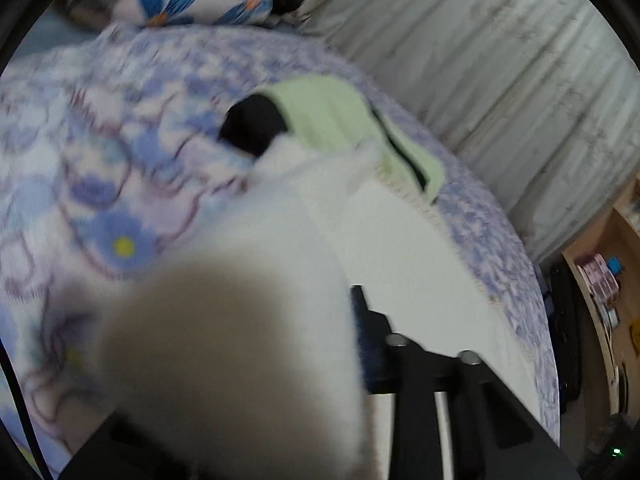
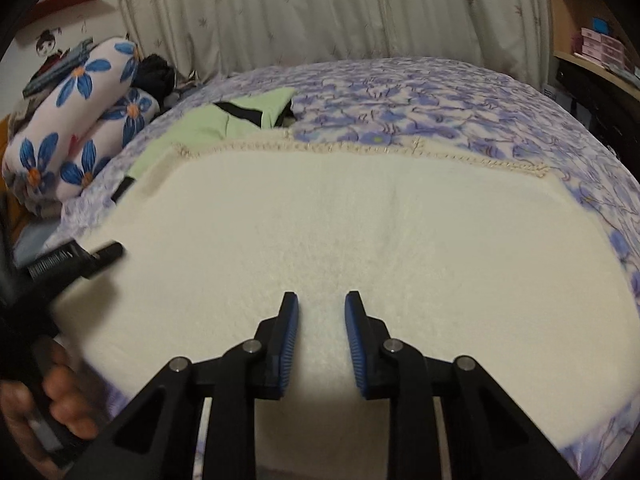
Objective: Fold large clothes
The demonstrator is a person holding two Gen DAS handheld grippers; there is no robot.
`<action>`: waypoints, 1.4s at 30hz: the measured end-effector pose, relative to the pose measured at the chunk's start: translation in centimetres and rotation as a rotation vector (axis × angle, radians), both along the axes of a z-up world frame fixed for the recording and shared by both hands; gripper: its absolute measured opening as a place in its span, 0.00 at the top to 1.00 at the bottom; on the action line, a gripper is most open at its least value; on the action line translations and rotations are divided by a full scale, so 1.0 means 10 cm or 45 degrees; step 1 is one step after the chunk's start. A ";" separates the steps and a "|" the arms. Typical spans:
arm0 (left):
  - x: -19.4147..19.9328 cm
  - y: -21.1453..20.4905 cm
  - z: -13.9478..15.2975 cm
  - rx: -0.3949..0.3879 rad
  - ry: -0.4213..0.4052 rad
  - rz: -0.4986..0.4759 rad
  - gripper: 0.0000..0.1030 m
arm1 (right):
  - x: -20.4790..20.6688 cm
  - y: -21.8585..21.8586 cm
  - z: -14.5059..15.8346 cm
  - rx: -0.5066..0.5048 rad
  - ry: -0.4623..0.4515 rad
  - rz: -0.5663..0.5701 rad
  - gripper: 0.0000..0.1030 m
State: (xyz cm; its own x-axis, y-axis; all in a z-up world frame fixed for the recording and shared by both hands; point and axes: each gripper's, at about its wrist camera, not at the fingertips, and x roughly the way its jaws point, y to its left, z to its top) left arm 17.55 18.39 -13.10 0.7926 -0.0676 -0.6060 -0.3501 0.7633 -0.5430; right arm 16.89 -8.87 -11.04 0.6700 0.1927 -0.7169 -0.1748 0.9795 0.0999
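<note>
The white fleece garment (image 2: pixel 340 240) lies spread flat on the floral bedspread (image 2: pixel 440 92), its stitched hem at 12 o'clock. Right gripper (image 2: pixel 321 308): jaws parted, nothing between the blue pads (image 2: pixel 288 344), tips over the fleece. Left gripper (image 1: pixel 344 320): jaws closed on a raised fold of the white fleece. A green garment (image 2: pixel 208 124) lies at 11 o'clock, touching the hem.

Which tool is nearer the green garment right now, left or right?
Left, probably. The left tool is at the left edge of the white blanket, the side where the green garment lies; the right tool hovers over the blanket's near middle, farther off.
</note>
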 end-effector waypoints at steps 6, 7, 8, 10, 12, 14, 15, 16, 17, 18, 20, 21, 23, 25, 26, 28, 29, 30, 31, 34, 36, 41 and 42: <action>-0.17 -0.45 0.62 0.206 -0.201 -0.097 0.84 | -0.03 -0.04 -0.06 0.031 -0.005 0.002 0.76; -0.21 -0.53 0.72 0.229 -0.231 -0.120 0.84 | -0.03 -0.06 -0.06 0.045 0.000 0.003 0.76; -0.25 -0.64 0.84 0.257 -0.264 -0.150 0.84 | -0.03 -0.09 -0.07 0.072 0.009 0.004 0.76; -0.30 -0.88 1.05 0.303 -0.324 -0.216 0.84 | -0.02 -0.16 -0.08 0.130 0.028 0.008 0.76; -0.30 -1.13 1.20 0.346 -0.355 -0.282 0.84 | -0.02 -0.23 -0.09 0.191 0.049 0.011 0.76; -0.30 -1.37 1.31 0.386 -0.374 -0.343 0.84 | -0.03 -0.29 -0.09 0.251 0.083 0.021 0.76; -0.29 -1.50 1.36 0.399 -0.382 -0.376 0.84 | -0.04 -0.33 -0.09 0.281 0.101 0.028 0.76; -0.28 -1.59 1.39 0.410 -0.386 -0.399 0.84 | -0.05 -0.39 -0.08 0.324 0.120 0.035 0.76; -0.25 -1.72 1.42 0.427 -0.387 -0.428 0.84 | -0.08 -0.51 -0.05 0.402 0.144 0.034 0.77; -0.22 -1.85 1.44 0.438 -0.385 -0.459 0.84 | -0.12 -0.61 -0.03 0.448 0.152 0.019 0.77; -0.17 -2.11 1.45 0.444 -0.375 -0.515 0.84 | -0.25 -0.92 0.05 0.502 0.122 -0.054 0.77; -0.12 -2.26 1.44 0.449 -0.363 -0.549 0.84 | -0.31 -1.06 0.09 0.495 0.099 -0.093 0.77; -0.05 -2.55 1.40 0.452 -0.333 -0.606 0.84 | -0.42 -1.38 0.16 0.460 0.056 -0.191 0.77; 0.04 -2.88 1.28 0.440 -0.283 -0.672 0.84 | -0.53 -1.80 0.20 0.421 0.034 -0.323 0.77; 0.05 -3.02 1.22 0.435 -0.260 -0.697 0.84 | -0.56 -1.93 0.20 0.415 0.030 -0.364 0.77; 0.10 -3.36 1.03 0.439 -0.195 -0.758 0.84 | -0.67 -2.32 0.19 0.423 0.017 -0.480 0.77; 0.10 -3.50 0.95 0.453 -0.169 -0.781 0.84 | -0.71 -2.44 0.19 0.432 0.015 -0.515 0.77; 0.11 -3.65 0.85 0.480 -0.142 -0.806 0.84 | -0.76 -2.59 0.17 0.445 0.015 -0.558 0.77; 0.09 -3.77 0.76 0.517 -0.134 -0.816 0.84 | -0.80 -2.68 0.16 0.457 0.013 -0.582 0.77; -0.01 -4.04 0.68 0.616 -0.144 -0.835 0.84 | -0.92 -2.93 0.12 0.474 -0.001 -0.644 0.77; -0.06 -4.14 0.68 0.599 -0.146 -0.857 0.84 | -0.95 -2.99 0.11 0.482 -0.006 -0.657 0.77; -0.09 -4.29 0.73 0.651 -0.152 -0.884 0.82 | -0.97 -3.07 0.09 0.513 -0.010 -0.661 0.77; -0.07 -4.31 0.70 0.661 -0.132 -0.885 0.81 | -0.97 -3.07 0.08 0.512 -0.003 -0.660 0.77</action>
State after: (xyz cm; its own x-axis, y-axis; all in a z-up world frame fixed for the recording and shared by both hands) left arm 16.83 -24.76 -6.08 0.7274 -0.2915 -0.6212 0.3185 0.9453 -0.0706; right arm 7.21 -39.52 -10.23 0.7497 0.0973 -0.6546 0.3089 0.8233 0.4761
